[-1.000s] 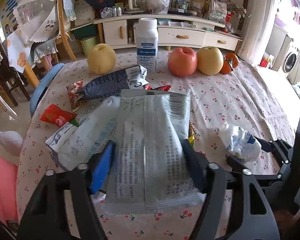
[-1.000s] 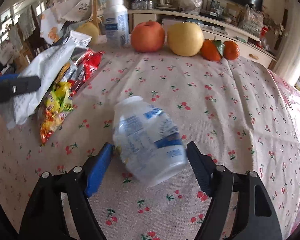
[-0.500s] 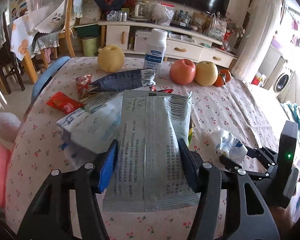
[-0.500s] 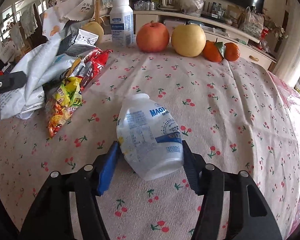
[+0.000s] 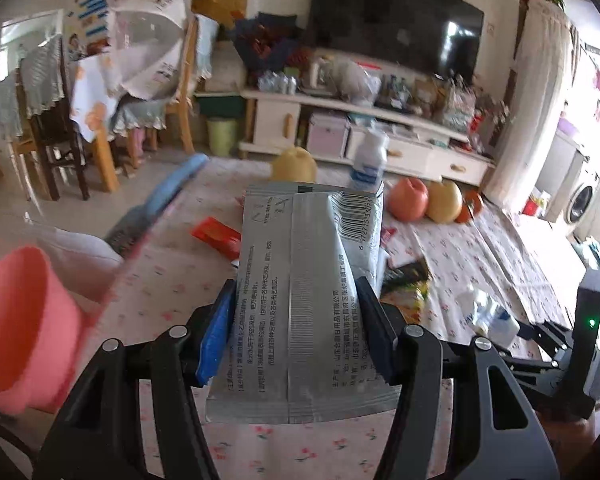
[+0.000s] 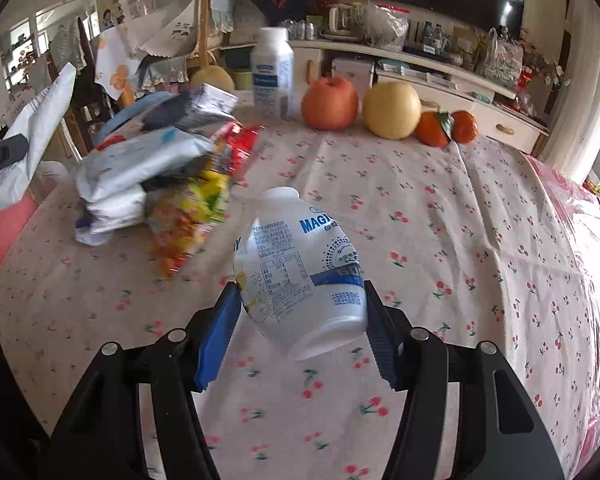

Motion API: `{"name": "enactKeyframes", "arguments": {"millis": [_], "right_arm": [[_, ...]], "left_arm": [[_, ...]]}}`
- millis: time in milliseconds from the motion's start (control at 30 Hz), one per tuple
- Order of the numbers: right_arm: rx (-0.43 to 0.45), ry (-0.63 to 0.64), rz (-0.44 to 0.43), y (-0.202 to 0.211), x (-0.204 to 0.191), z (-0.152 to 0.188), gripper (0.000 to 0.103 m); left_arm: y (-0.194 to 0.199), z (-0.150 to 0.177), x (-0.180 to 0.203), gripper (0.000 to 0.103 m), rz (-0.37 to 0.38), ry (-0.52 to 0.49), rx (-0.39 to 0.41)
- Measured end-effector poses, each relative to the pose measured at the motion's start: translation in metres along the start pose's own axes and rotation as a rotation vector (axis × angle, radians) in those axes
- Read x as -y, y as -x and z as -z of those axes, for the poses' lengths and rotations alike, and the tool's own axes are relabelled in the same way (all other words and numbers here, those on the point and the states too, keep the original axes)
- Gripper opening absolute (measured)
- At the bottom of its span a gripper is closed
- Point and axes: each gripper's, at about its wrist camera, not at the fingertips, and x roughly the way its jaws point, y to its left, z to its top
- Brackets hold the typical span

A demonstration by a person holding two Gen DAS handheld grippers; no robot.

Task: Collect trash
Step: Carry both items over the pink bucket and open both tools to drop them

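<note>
Left wrist view: silver packet [image 5: 300,304] pinched between jaws; right jaws pinching white bottle [image 6: 300,268].

Blue letters "MAGI", cut off at the edge, are printed on the white plastic bottle [image 6: 300,264] above small print too fine to be read, while a barcode with digits "6 972715 33073" is carried by the silver packet [image 5: 300,296] beside Chinese text.
</note>
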Motion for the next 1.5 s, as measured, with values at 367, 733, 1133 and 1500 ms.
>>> {"name": "enactKeyframes", "arguments": {"millis": [367,733,1133,1500], "right_arm": [[0.075,0.058,-0.118,0.030,-0.086,-0.034,0.061],[0.095,0.268,-0.323,0.032,-0.252,-0.082,0.061],[0.064,0.474,-0.444,0.000,-0.417,-0.099,0.061],[0.054,0.554,-0.384,-0.016,-0.450,-0.079,0.091]], "left_arm": [[0.035,-0.008,-0.092,0.060,-0.166,0.101,0.096],[0.046,-0.002,-0.218,0.060,-0.355,0.317,0.095],[0.046,0.014,-0.305,0.060,-0.458,0.481,0.055],[0.048,0.016,-0.328,0.086,-0.504,0.536,0.065]]}}
